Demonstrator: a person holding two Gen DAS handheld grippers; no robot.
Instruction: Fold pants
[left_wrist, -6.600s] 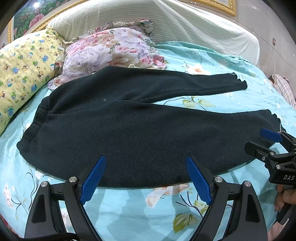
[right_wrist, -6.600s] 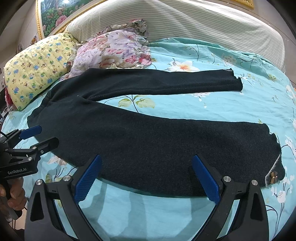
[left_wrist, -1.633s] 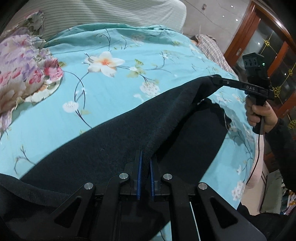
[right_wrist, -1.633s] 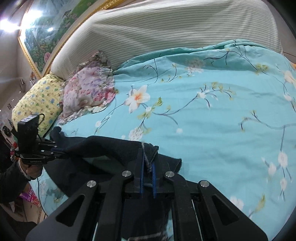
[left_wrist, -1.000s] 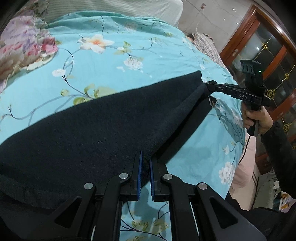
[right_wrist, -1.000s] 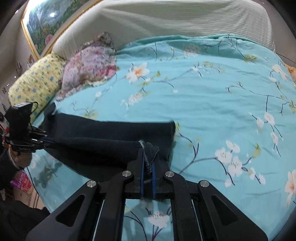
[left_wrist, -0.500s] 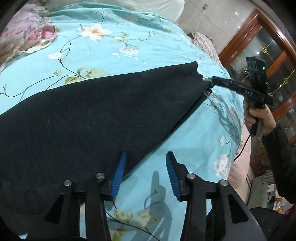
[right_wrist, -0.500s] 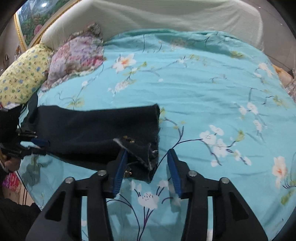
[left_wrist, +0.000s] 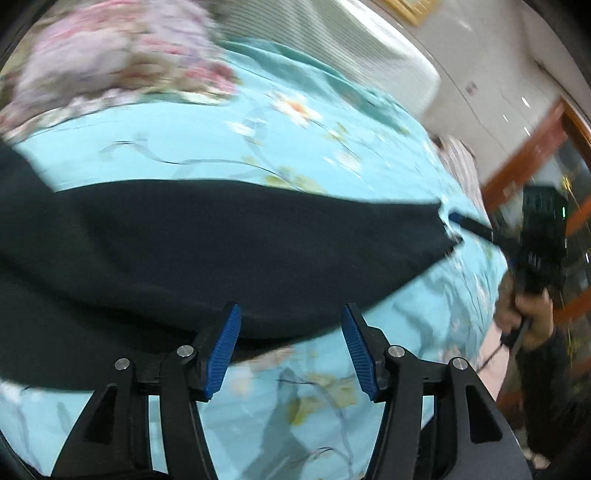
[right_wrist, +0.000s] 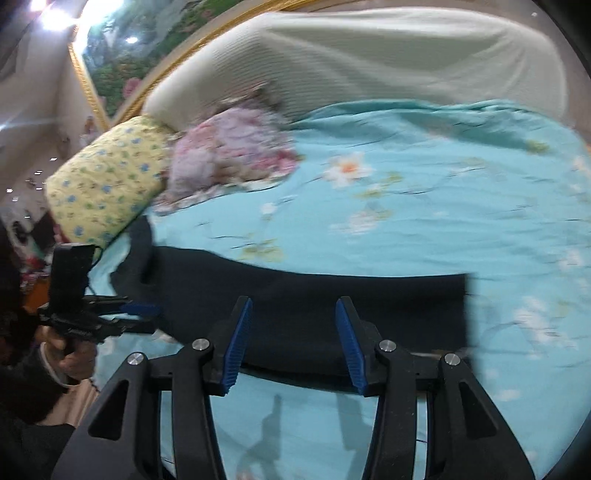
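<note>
The dark pants (left_wrist: 207, 247) lie flat on the bed, one leg folded over the other, as a long dark strip; they also show in the right wrist view (right_wrist: 314, 295). My left gripper (left_wrist: 291, 350) is open and empty just above the pants' near edge. My right gripper (right_wrist: 293, 343) is open and empty over the near edge toward the cuff end. In the left wrist view the right gripper (left_wrist: 469, 227) sits at the cuff end. In the right wrist view the left gripper (right_wrist: 140, 314) sits at the waist end.
The bed has a turquoise floral cover (right_wrist: 424, 206). A yellow pillow (right_wrist: 107, 184) and a pink floral pillow (right_wrist: 232, 151) lie by the striped headboard (right_wrist: 369, 62). Wooden door frames (left_wrist: 535, 155) stand beyond the bed's right side.
Both grippers have let go of the pants and opened wider, pulling back from the cloth. The pants now lie flat with one leg folded over the other.
</note>
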